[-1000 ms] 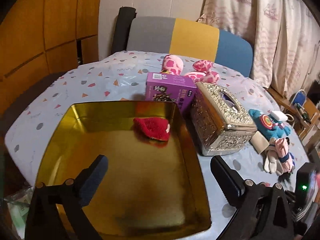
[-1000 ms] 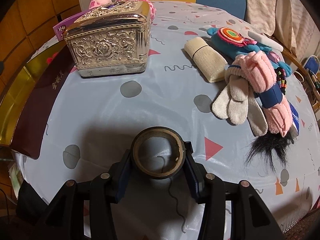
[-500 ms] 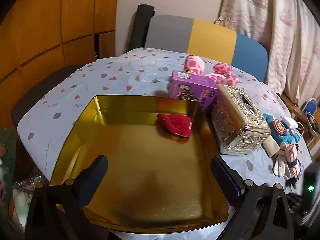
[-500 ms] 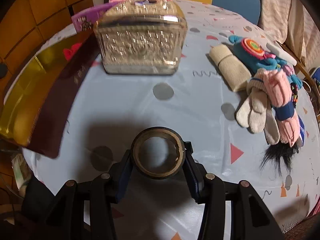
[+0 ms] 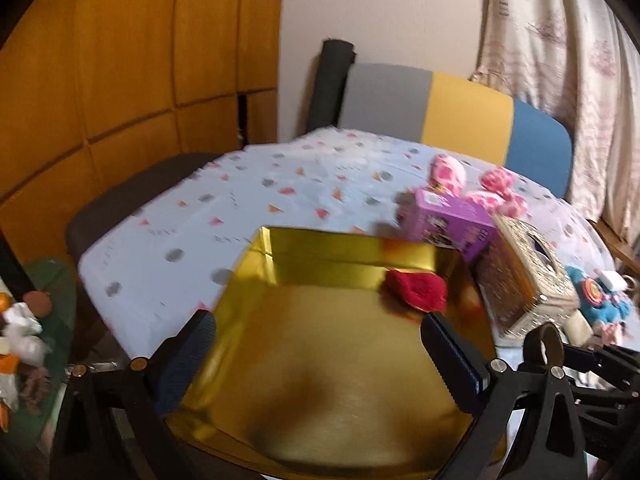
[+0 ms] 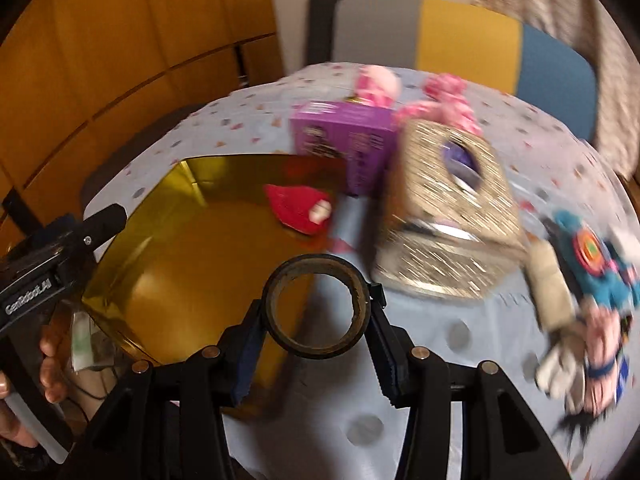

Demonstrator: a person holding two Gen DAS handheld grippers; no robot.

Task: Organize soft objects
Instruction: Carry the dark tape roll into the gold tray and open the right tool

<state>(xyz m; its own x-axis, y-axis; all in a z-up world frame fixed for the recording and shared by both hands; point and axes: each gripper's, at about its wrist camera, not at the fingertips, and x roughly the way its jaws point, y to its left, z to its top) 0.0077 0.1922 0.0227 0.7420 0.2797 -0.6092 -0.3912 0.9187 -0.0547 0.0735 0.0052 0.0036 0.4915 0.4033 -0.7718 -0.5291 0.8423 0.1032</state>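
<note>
Both fisheye cameras look forward and steeply down along their own gripper fingers toward the far edge of the tabletop point(image 5: 248, 200). The left wrist view sits close above the near edge of the gold tray point(image 5: 320, 256), its two fingers framing the tray floor. The right wrist view hangs just to the tray's right, above the tabletop's near edge. Both share the tray, the silver box point(image 6: 448, 216), the purple box point(image 5: 448, 220) and the three-coloured chair back point(image 6: 460, 40) beyond the far edge.
</note>
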